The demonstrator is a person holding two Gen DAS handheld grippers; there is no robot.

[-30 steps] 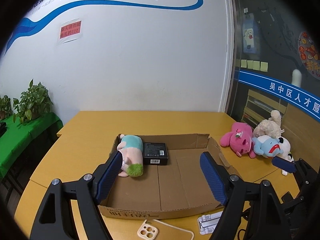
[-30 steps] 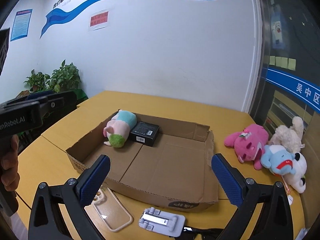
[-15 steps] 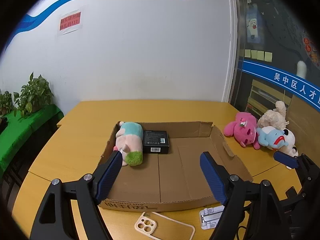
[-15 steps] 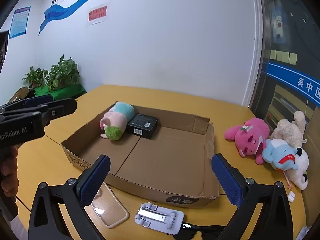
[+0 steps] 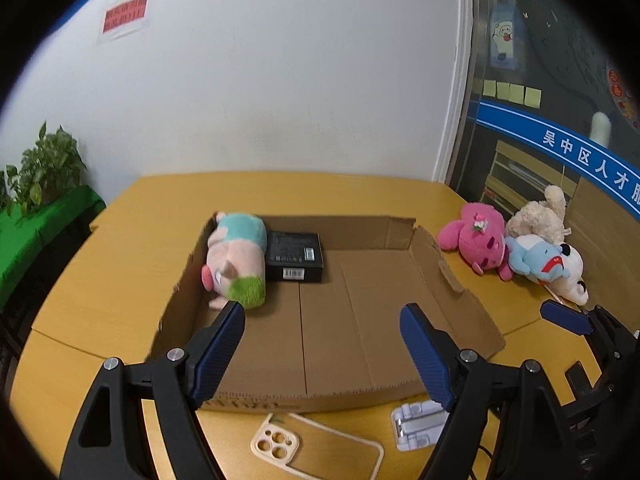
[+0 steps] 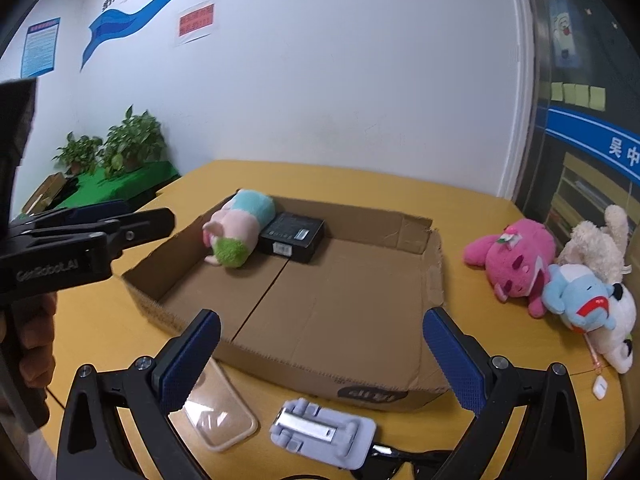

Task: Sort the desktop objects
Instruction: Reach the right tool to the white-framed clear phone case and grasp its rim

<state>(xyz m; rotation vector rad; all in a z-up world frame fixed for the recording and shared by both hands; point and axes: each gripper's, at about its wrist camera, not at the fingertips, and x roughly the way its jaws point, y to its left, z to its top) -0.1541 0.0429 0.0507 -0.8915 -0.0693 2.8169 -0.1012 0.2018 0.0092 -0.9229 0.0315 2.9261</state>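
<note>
- Judged step: between picks. The box (image 5: pixel 360 320) holds a plush (image 5: pixel 236 256) and a black case (image 5: pixel 294 250); more items wait outside.
- Left gripper (image 5: pixel 322 344) and right gripper (image 6: pixel 322 354) both gape, empty, above the box's near wall.
- Likely next: drop onto the phone case (image 5: pixel 316 452) or stand (image 6: pixel 324 434), lying just below the grippers, near side.
- Three plushes (image 6: pixel 516 260) lie far right.

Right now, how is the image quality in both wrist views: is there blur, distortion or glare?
Left wrist view: strong fisheye bending, dark corners, and the pink-and-teal plush and cardboard box look slightly soft. Right wrist view: the same bending, somewhat sharper; the clear phone case shows a pale reflection, and the label on the black box is too small to read.
</note>
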